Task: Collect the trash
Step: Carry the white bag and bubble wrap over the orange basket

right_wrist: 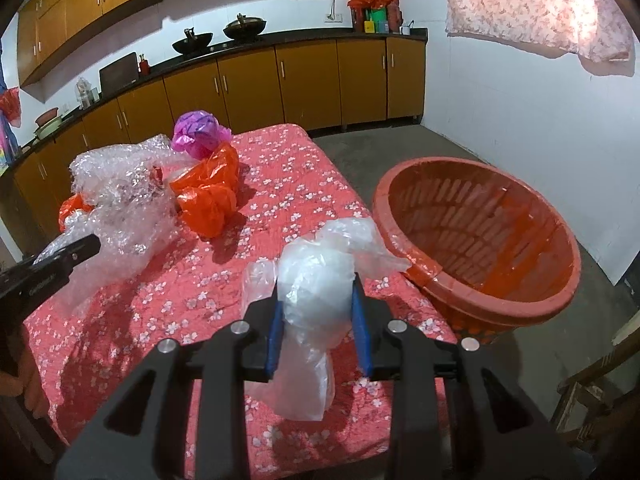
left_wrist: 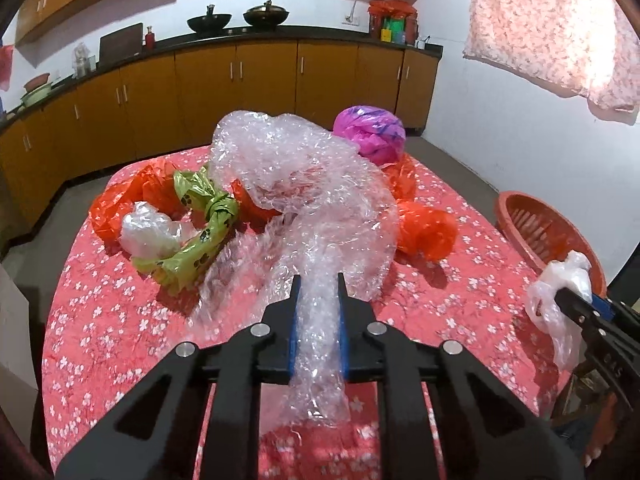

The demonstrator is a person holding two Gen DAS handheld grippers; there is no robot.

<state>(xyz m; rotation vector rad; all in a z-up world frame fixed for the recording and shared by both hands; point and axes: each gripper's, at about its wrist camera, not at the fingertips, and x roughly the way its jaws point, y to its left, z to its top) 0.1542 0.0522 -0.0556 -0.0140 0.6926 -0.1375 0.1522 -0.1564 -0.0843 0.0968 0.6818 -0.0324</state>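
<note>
A: State of the left gripper (left_wrist: 318,282)?

B: Clamped on a strand of the clear bubble wrap (left_wrist: 304,184). The bulk of the sheet lies ahead of the fingertips on the floral tablecloth (left_wrist: 100,320), over an orange bag (left_wrist: 132,196) and beside a green paw-print bag (left_wrist: 208,224).

A: Right gripper (right_wrist: 316,280)?

B: Holding a white plastic bag (right_wrist: 316,292) between its blue pads (right_wrist: 274,344). The orange basket (right_wrist: 532,304) sits ahead and to its right, off the table edge. A purple bag (right_wrist: 198,132) lies far ahead to its left.
</note>
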